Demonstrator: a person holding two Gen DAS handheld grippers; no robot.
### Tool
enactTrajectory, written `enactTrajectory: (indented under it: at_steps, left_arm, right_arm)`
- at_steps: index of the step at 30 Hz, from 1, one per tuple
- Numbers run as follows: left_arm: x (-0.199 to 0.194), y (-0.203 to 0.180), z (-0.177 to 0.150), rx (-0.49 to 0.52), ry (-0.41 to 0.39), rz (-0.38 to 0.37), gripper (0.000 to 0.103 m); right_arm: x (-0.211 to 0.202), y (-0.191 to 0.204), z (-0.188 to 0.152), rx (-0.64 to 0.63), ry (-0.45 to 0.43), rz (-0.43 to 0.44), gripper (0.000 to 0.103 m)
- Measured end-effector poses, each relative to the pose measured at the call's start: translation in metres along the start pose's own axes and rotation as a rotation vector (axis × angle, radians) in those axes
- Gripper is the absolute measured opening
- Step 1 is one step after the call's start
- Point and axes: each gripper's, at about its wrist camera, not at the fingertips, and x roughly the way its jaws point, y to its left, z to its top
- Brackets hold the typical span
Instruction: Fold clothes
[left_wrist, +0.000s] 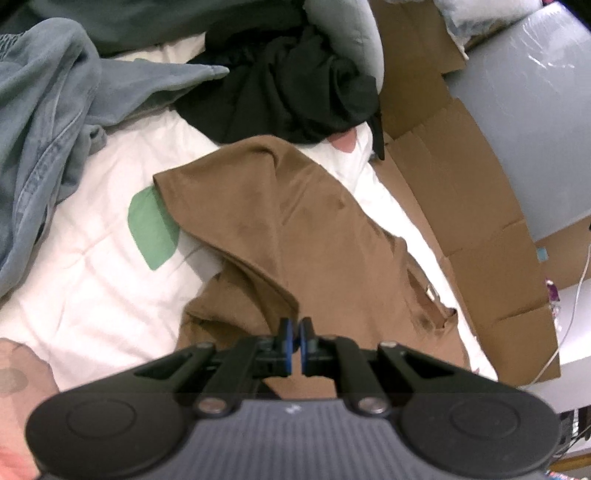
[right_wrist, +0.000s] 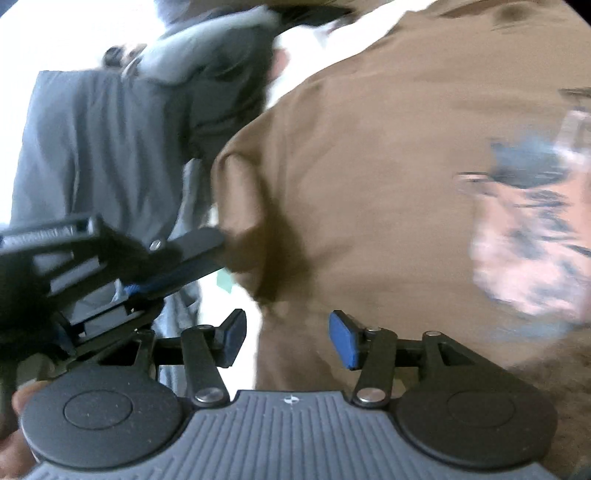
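My left tongs pinch the brown T-shirt; my right tongs gape with nothing in them.

The left gripper (left_wrist: 294, 341) is clamped on a fold of the brown T-shirt (left_wrist: 295, 229), which lies half-folded on the white bedding (left_wrist: 92, 280), black garment (left_wrist: 288, 92) at twelve o'clock, blue denim garment (left_wrist: 44, 122) at ten. The right gripper (right_wrist: 288, 339) stands about half open above the cloth, pads clear. My worry: with one anchor only, a tug from the left could drag the shirt and undo the fold, or the open jaws could snag a stray layer. The chest print (right_wrist: 532, 229) at three o'clock is too blurred to read; no other writing shows.
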Motion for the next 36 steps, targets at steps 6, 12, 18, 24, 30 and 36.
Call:
enactTrajectory:
  at_steps: [6,12,18,24,30,36]
  left_arm:
    - [0.014,0.002,-0.011,0.017,0.024,0.029,0.004]
    - [0.024,-0.002,-0.023,0.068,0.043,0.061,0.004]
    - [0.046,-0.006,-0.036,0.164,0.080,0.137,0.005]
    - [0.039,-0.011,-0.037,0.237,0.095,0.184,0.016]
    - [0.010,0.001,-0.030,0.151,0.084,0.135,0.036]
    - [-0.014,0.010,0.000,0.101,-0.041,0.161,0.036]
  right_arm:
    - [-0.038,-0.021,-0.007,0.063,-0.046,-0.085,0.057]
    - [-0.057,-0.024,-0.021,0.040,-0.087,-0.156,0.057]
    - [-0.072,-0.034,-0.034,0.077,-0.091,-0.176,0.057]
    - [-0.077,-0.036,-0.039,0.080,-0.083,-0.193,0.057]
    - [-0.078,-0.040,-0.040,0.094,-0.086,-0.198,0.057]
    - [-0.073,-0.034,-0.042,0.056,-0.064,-0.183,0.057]
